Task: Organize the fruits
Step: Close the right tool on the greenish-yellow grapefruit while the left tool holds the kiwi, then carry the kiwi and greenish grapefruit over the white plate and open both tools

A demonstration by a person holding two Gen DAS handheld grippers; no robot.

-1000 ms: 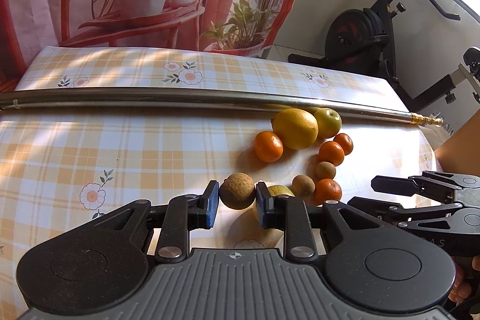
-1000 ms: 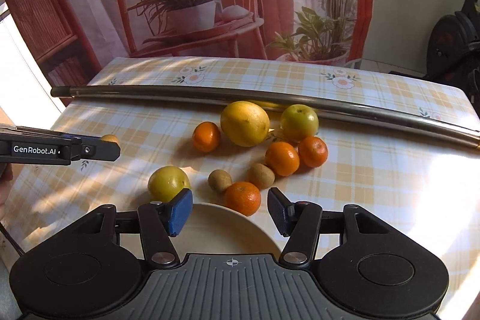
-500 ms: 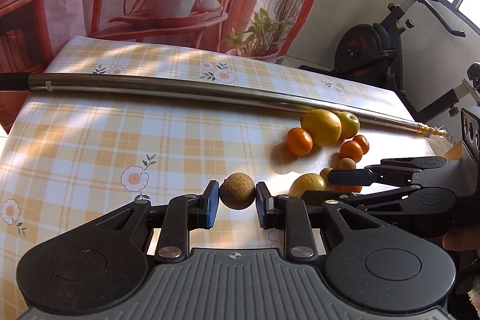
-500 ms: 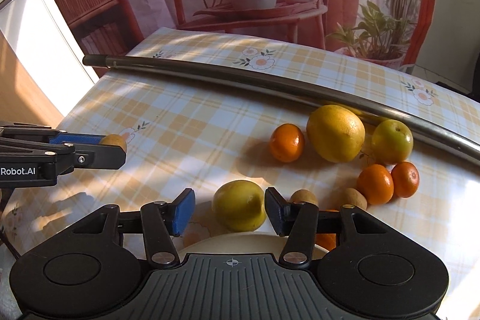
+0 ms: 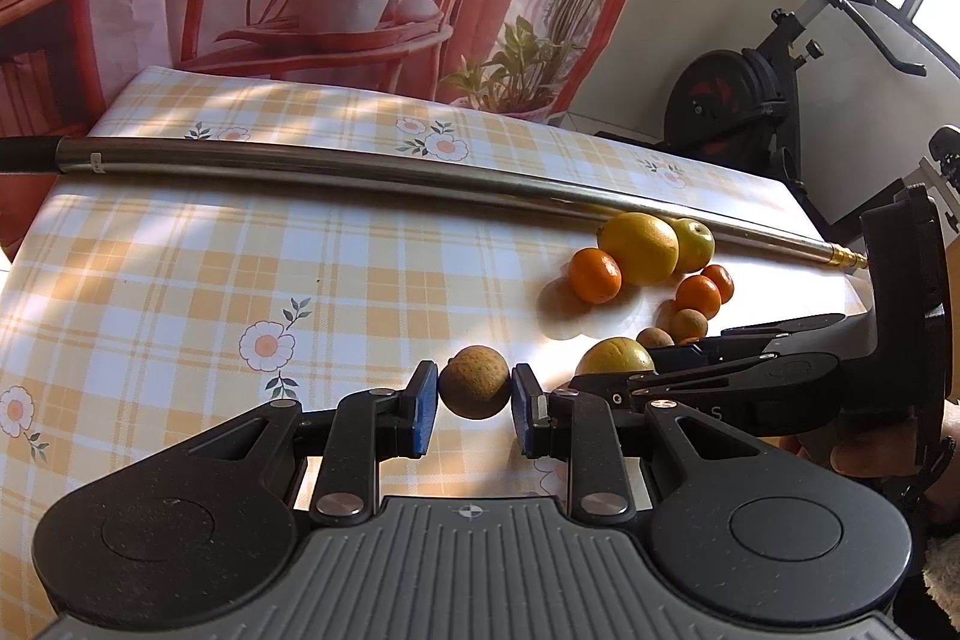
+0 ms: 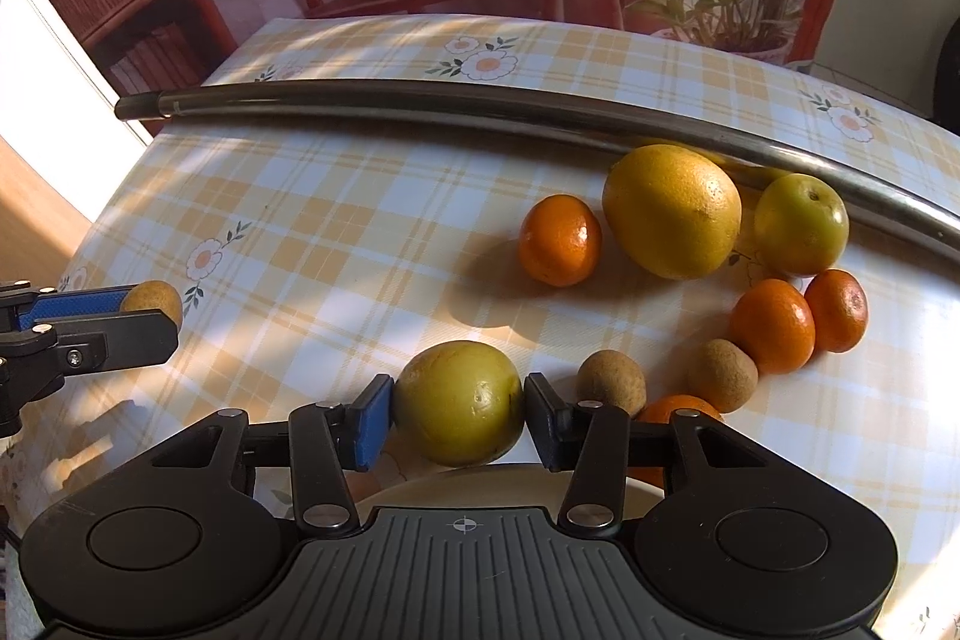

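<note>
Two fruits in hand beside the steel rod as the sorting runs on.

On my left, the left gripper has its pads closed on a small brown fruit, held well on my side of the rod, apart from the pile. On my right, the right gripper brackets the yellow-green fruit, pads touching both sides; I judge it gripped, just short of the pale plate. The oranges and the large yellow citrus wait nearer the rod. Next, I reckon, each fruit needs carrying to its place.
</note>
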